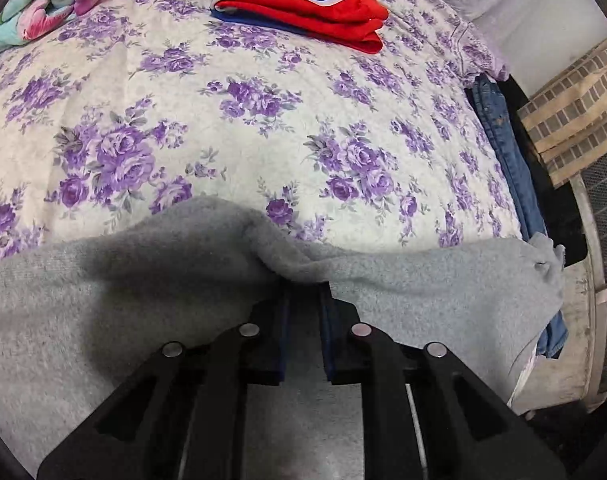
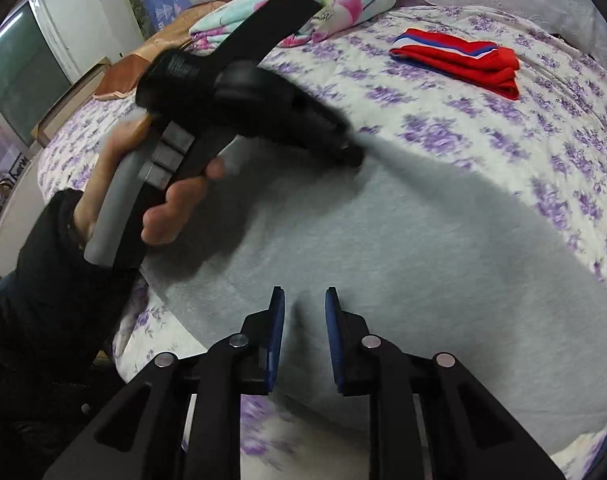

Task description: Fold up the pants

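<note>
Grey pants [image 2: 383, 248] lie spread on the floral bedspread [image 2: 483, 128]; they also show in the left wrist view [image 1: 103, 300]. My left gripper [image 1: 303, 286] is shut on the grey pants' edge, and a fold of cloth rises at its tips. In the right wrist view the left gripper [image 2: 353, 156] shows at the pants' far edge, held by a hand. My right gripper [image 2: 303, 300] is open and empty, just above the near part of the pants.
Folded red, white and blue pants [image 1: 299, 4] lie at the far side of the bed [image 2: 459, 60]. A pastel flowered quilt [image 2: 303, 4] sits at the bed's head. Blue jeans [image 1: 507, 152] hang at the bed's right edge beside a brick-patterned surface [image 1: 575, 108].
</note>
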The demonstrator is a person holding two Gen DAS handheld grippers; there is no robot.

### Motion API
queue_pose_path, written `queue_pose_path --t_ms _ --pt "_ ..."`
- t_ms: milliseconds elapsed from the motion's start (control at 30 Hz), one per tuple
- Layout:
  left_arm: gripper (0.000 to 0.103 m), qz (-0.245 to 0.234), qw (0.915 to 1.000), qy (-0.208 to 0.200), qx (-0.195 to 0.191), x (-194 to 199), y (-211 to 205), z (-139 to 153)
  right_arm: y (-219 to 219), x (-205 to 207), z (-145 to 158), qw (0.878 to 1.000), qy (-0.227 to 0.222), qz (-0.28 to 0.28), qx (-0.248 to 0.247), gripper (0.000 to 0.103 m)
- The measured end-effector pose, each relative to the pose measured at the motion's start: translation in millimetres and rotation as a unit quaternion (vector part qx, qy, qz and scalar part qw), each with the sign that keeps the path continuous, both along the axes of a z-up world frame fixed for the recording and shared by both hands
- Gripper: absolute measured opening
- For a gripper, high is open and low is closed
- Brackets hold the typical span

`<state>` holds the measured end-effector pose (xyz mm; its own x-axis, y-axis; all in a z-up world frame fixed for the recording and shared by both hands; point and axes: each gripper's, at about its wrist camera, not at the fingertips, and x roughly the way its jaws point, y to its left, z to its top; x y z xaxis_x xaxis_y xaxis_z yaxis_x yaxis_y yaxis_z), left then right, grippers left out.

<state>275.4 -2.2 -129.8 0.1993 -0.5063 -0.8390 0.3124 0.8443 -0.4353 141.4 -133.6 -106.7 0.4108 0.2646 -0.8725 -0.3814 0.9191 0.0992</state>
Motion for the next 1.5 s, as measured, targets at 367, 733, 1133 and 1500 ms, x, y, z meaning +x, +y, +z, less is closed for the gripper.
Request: queue_pose_path --t_ms 367,733,1133,1500 --pt "0.012 -0.017 0.9993 -0.032 0.004 -5 -3 -1 5 -1 -27 0.997 0.04 -0.072 0.005 0.029" --pt "0.014 -0.029 0.9935 -0.095 0.055 -23 -14 6 -161 -70 39 0.932 -0.059 -0.341 0.11 0.099" --pt "0.065 -0.031 0.9904 -0.125 0.051 -141 10 10 -279 -127 -26 0.827 -0.011 -0.466 0.315 0.099" --pt "0.066 -0.036 0.9791 -0.177 0.093 -179 14 1 -324 -87 -56 0.767 -0.003 -0.498 0.405 0.099"
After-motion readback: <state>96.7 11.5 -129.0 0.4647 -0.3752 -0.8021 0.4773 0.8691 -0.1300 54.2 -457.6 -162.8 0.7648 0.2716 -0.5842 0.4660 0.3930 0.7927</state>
